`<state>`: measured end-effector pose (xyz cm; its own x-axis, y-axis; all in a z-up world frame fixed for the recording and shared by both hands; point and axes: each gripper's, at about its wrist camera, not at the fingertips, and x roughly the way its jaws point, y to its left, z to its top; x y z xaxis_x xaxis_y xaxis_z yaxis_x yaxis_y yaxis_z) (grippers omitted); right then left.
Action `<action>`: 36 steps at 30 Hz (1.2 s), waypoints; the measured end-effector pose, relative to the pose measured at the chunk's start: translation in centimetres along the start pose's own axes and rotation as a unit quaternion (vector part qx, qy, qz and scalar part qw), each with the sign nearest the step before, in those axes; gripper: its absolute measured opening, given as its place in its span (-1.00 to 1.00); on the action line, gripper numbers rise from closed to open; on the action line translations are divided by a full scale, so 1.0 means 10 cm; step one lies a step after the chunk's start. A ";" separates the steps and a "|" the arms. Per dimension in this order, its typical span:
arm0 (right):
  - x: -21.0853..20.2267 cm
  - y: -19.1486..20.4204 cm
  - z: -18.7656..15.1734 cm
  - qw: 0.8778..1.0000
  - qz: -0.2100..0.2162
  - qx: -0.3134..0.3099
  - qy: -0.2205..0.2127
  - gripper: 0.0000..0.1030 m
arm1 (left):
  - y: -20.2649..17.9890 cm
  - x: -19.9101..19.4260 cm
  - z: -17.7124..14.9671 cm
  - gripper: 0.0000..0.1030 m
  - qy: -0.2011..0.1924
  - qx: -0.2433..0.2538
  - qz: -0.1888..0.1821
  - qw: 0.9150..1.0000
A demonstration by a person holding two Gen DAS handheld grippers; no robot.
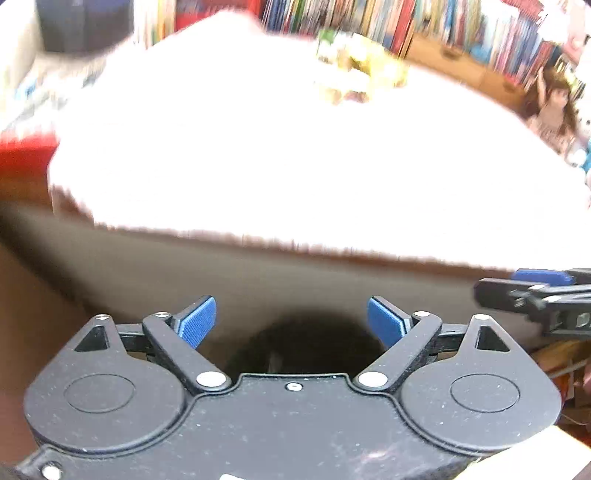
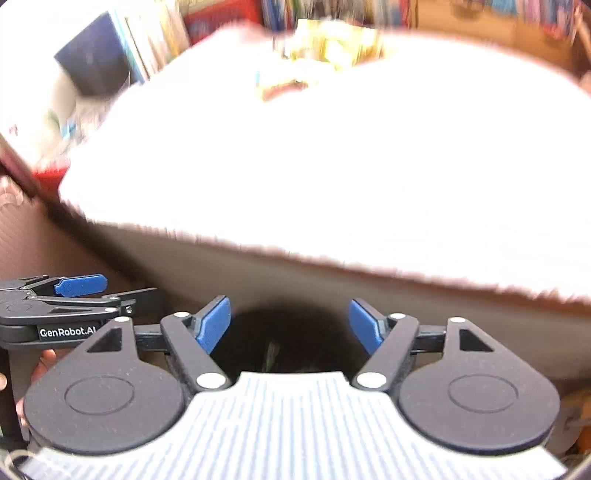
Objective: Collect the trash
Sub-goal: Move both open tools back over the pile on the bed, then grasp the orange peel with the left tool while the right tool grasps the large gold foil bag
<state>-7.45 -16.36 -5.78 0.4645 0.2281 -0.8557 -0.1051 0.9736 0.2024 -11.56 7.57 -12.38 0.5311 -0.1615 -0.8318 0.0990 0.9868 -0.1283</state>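
A blurred heap of yellow-green wrappers, the trash (image 1: 360, 66), lies at the far side of a bright white table (image 1: 295, 166). The right wrist view shows the same trash (image 2: 325, 48) far across the table (image 2: 332, 166). My left gripper (image 1: 291, 321) hangs open below the table's near edge, nothing between its blue pads. My right gripper (image 2: 290, 325) is also open and holds nothing. Each gripper shows in the other's view: the right gripper (image 1: 532, 288) at the right edge, the left gripper (image 2: 81, 291) at the left. A dark round opening (image 1: 303, 343) sits just beyond the fingers.
Shelves packed with books (image 1: 406, 18) run behind the table. A dark blue box (image 1: 81, 26) stands at the far left and something red (image 1: 26, 151) beside the table's left edge. A doll (image 1: 554, 107) sits at the right. A hand (image 2: 40, 365) holds the left gripper.
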 end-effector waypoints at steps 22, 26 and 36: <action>0.10 -0.90 2.09 0.993 -0.014 0.105 -0.061 0.75 | -0.39 0.70 1.93 0.34 -0.010 -0.050 -0.007 0.999; 0.58 -1.10 2.44 0.993 0.021 0.116 -0.029 0.76 | -0.47 1.07 2.03 0.31 -0.005 -0.071 0.010 0.997; 1.74 -1.57 3.01 0.978 0.089 0.187 0.035 0.95 | -0.65 1.91 2.18 0.31 0.011 -0.076 0.079 0.994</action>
<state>28.70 -27.80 -9.51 0.4061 0.4065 -0.8185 0.1552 0.8519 0.5001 16.31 -2.21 -15.68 0.5115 -0.0054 -0.8592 -0.1131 0.9909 -0.0736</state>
